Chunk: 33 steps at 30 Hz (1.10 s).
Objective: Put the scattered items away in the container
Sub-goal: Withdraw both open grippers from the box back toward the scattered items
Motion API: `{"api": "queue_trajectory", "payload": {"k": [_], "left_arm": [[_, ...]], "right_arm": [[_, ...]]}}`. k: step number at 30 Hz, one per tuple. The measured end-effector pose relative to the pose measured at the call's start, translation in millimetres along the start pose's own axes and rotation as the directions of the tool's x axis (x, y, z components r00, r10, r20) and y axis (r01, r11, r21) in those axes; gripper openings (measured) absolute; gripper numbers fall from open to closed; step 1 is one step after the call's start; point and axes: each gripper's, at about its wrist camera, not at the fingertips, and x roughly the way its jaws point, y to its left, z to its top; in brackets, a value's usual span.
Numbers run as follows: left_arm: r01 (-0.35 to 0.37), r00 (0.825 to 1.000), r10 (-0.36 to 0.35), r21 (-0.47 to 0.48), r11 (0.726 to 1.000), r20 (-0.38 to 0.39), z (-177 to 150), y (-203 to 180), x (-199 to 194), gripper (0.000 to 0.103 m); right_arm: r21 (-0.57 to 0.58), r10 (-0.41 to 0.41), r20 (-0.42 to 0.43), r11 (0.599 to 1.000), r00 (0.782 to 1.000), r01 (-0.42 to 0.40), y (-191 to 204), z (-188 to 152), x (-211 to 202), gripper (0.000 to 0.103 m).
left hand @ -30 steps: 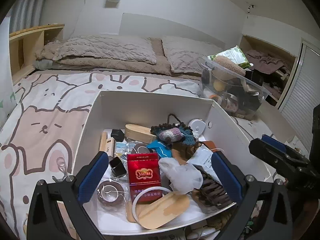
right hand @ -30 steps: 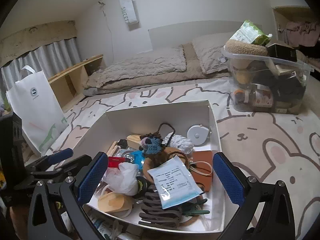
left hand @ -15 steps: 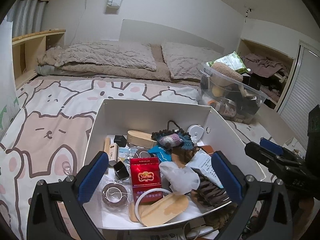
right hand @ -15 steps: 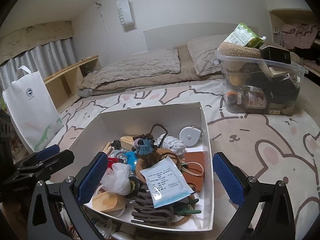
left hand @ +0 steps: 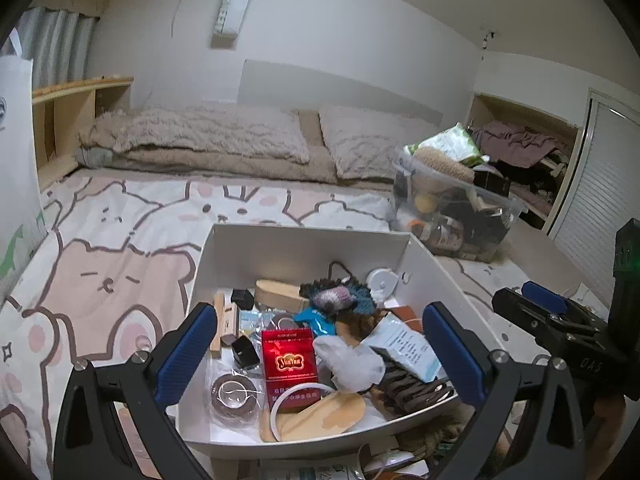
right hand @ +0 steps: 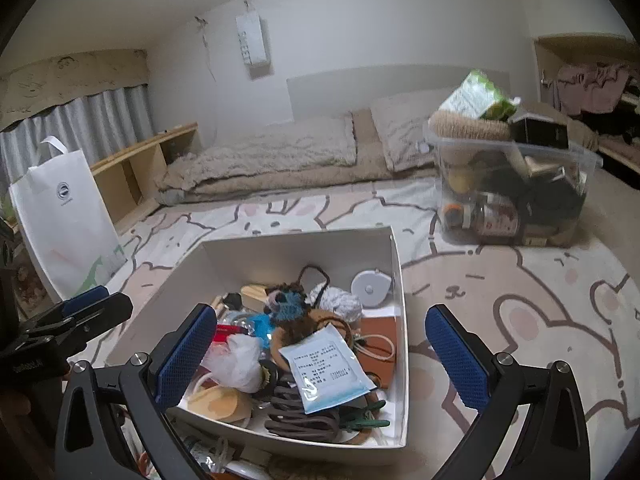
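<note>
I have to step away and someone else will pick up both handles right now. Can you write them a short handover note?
Left claw: open, empty, held above the near end of the white rectangular cardboard box.
Right claw: open, empty, above the same box.
Inside the box: red cigarette pack, white printed sachet, round white tape measure, crocheted blue-brown piece, brown hair claw clip, and more.
Done: most items are binned.
Left: some cords and small bits lie just outside the box's near wall; what they are is unclear.
</note>
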Motion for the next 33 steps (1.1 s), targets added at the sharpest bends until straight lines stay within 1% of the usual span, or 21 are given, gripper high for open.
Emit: {"api": "queue_trajectory", "payload": {"k": [10, 15, 25, 29, 33], "left_arm": [[0.007, 0.996, -0.01, 0.026, 1.0, 0.092, 5.0, -10.7, -46.4, 0.103], [0.007, 0.995, -0.011, 0.038, 0.999, 0.102, 1.6, -11.6, -58.5, 0.103], [-0.014, 0.994, 0.01, 0.037, 0.999, 0.11, -9.3, -10.9, -71.1, 0.103], [-0.015, 0.995, 0.011, 0.039, 0.999, 0.101, -15.0, -11.0, -72.1, 0.103], [-0.024, 0.996, 0.02, 0.043, 0.999, 0.082, -24.2, -10.5, -71.1, 0.103]], "right_arm": [[-0.015, -0.003, 0.071, 1.0, 0.998, 0.004, 3.8, 7.5, -41.2, 0.103], [-0.03, -0.006, 0.105, 1.0, 0.994, 0.009, 4.5, 2.5, -56.3, 0.103], [0.002, -0.008, 0.075, 1.0, 0.997, 0.008, -14.5, -29.3, -60.9, 0.103], [0.028, -0.017, 0.05, 0.999, 0.999, 0.016, -23.2, -38.2, -59.2, 0.103], [0.037, -0.018, 0.043, 0.999, 0.999, 0.016, -25.7, -43.6, -60.6, 0.103]]}}
